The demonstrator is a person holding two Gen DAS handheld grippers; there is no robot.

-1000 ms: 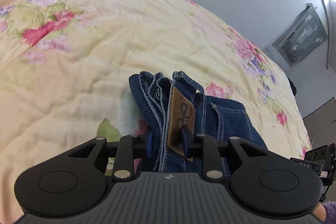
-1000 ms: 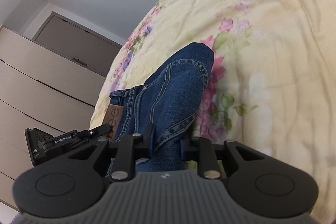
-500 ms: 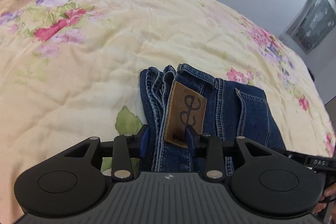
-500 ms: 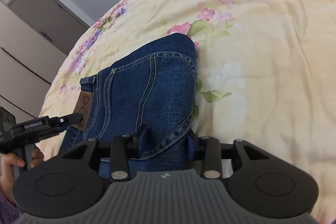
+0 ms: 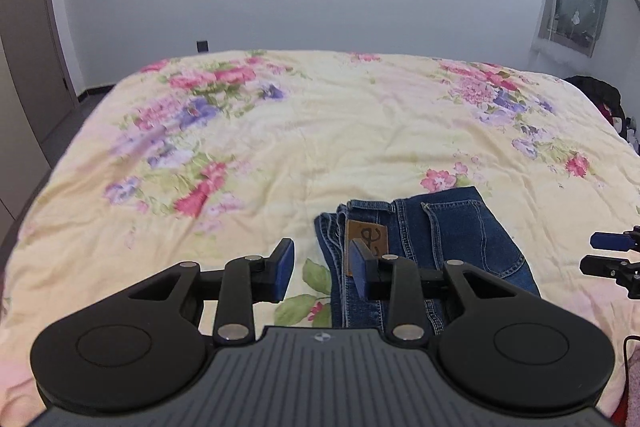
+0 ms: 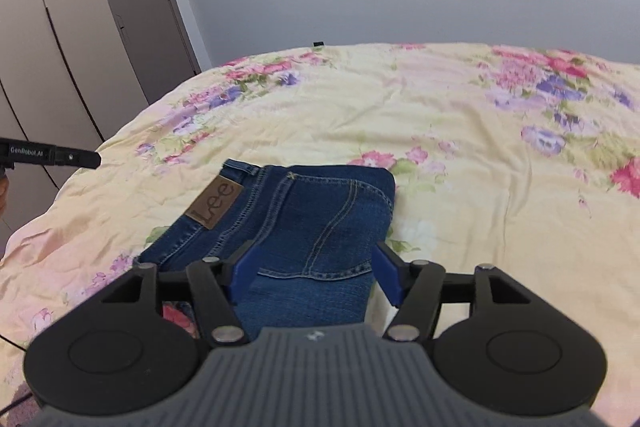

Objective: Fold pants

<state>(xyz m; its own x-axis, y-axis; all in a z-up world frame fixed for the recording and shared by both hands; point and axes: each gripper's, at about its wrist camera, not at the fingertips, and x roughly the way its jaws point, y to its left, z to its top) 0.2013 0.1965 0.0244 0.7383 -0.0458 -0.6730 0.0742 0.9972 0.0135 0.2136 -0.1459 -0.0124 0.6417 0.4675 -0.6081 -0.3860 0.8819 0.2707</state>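
Note:
The blue jeans (image 5: 436,235) lie folded into a compact stack on the flowered bedspread (image 5: 320,131), brown leather patch (image 5: 366,239) up. My left gripper (image 5: 322,269) is open and empty, raised just before the stack's waistband edge. In the right wrist view the folded jeans (image 6: 312,215) lie flat with the Lee patch (image 6: 215,202) at their left. My right gripper (image 6: 314,273) is open and empty, above the near end of the stack. The right gripper's fingers (image 5: 612,255) show at the right edge of the left wrist view.
The bed fills both views; its far edge meets a grey wall. Wardrobe doors (image 6: 52,39) stand left of the bed. A curtained window (image 5: 572,11) and dark clutter (image 5: 600,99) are at the far right. The left gripper's tip (image 6: 52,155) shows at the left.
Both grippers opened and let go of the jeans, then lifted and drew back. The folded jeans now lie flat on the bedspread.

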